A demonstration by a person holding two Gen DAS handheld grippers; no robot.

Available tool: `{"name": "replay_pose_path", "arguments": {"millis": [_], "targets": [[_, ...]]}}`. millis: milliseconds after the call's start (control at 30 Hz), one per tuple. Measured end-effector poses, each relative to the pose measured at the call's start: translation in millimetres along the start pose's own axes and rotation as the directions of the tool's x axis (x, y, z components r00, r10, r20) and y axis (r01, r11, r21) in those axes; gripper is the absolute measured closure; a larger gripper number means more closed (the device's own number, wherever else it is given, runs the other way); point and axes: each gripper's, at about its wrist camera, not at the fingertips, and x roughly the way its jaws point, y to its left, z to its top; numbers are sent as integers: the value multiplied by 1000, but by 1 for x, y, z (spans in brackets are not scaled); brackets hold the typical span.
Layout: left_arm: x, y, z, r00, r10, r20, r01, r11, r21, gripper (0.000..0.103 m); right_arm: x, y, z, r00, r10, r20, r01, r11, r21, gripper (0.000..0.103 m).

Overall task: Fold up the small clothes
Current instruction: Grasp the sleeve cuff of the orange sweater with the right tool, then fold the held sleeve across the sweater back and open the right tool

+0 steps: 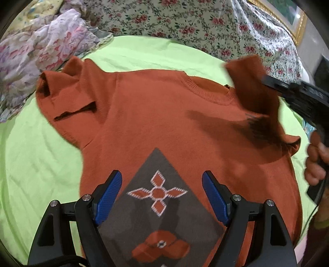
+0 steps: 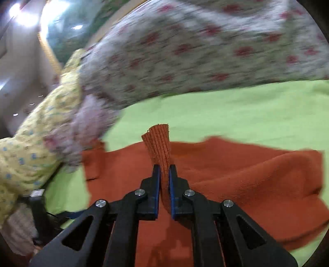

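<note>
A rust-orange knitted sweater (image 1: 156, 115) with a grey diamond pattern (image 1: 158, 193) lies flat on a lime-green sheet (image 1: 37, 164). Its left sleeve (image 1: 67, 96) is folded in on the body. My left gripper (image 1: 162, 180) is open and empty, hovering over the grey diamond. My right gripper (image 2: 164, 172) is shut on the ribbed cuff (image 2: 159, 143) of the right sleeve (image 1: 253, 88) and holds it lifted above the sweater body (image 2: 236, 180). In the left wrist view the right gripper (image 1: 265, 80) comes in from the right.
A floral red-on-white quilt (image 1: 205, 26) lies behind the sweater. A heap of pink and yellow floral cloth (image 1: 41, 47) sits at the far left; it also shows in the right wrist view (image 2: 37, 143). A gold picture frame (image 1: 292, 18) is at the far right.
</note>
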Motion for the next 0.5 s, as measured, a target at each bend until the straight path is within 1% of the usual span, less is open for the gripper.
{"name": "replay_pose_path", "arguments": {"millis": [67, 133, 167, 233, 267, 333, 400, 433, 467, 500], "targets": [[-4, 6, -4, 1000, 0, -2, 0, 1000, -10, 22, 28, 29, -7, 998, 61, -27, -61, 998, 1, 94], [-7, 14, -5, 1000, -10, -3, 10, 1000, -29, 22, 56, 47, -16, 988, 138, -67, -136, 990, 36, 94], [-8, 17, -4, 1000, -15, -4, 15, 999, -42, 22, 68, 55, -21, 984, 159, -83, -156, 987, 41, 94], [-8, 24, -2, 1000, -31, -3, 30, 997, -64, 22, 89, 64, -31, 978, 172, -115, -167, 985, 47, 94], [-8, 26, 0, 999, -39, 0, 39, 997, -71, 22, 99, 65, -35, 975, 175, -136, -169, 984, 56, 92], [-6, 30, 6, 998, -63, 6, 64, 994, -86, 22, 111, 63, -41, 971, 170, -166, -159, 984, 76, 90], [0, 29, 15, 995, -100, 8, 101, 990, -101, 22, 118, 56, -48, 962, 164, -219, -141, 983, 118, 71], [5, 28, 19, 993, -118, 5, 118, 987, -106, 22, 117, 54, -51, 959, 165, -229, -137, 982, 133, 67], [11, 25, 22, 991, -133, -4, 132, 985, -112, 22, 112, 51, -53, 961, 166, -222, -136, 980, 143, 60], [18, 24, 25, 989, -145, -13, 143, 983, -119, 22, 104, 48, -53, 965, 163, -203, -136, 980, 144, 57]]}}
